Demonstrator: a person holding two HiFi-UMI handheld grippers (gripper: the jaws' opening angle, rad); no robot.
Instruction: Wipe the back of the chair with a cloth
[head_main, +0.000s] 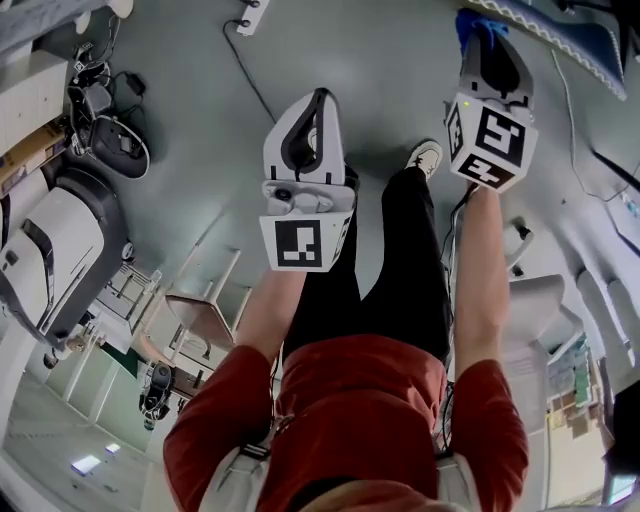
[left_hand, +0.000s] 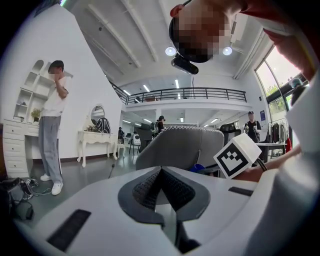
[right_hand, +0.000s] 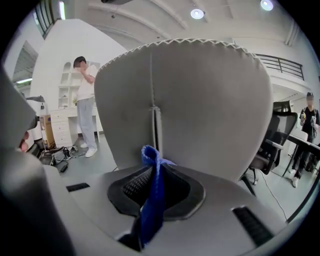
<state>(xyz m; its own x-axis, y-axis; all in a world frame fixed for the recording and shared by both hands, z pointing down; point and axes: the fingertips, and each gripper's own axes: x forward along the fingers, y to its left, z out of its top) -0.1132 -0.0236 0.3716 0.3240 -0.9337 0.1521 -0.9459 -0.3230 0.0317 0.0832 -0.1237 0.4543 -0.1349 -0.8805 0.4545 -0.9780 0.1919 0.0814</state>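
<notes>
Blue knit cloth pinched, R gripper | grey stitched-edge chair back

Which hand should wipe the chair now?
The right. Its hand-held gripper is shut on the blue cloth and faces the chair back close up. The left hand-held gripper is shut and empty, with the chair back farther off.

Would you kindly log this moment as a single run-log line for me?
right tongs: shut on blue cloth | chair back: straight ahead, contact unclear | left tongs: shut, empty
</notes>
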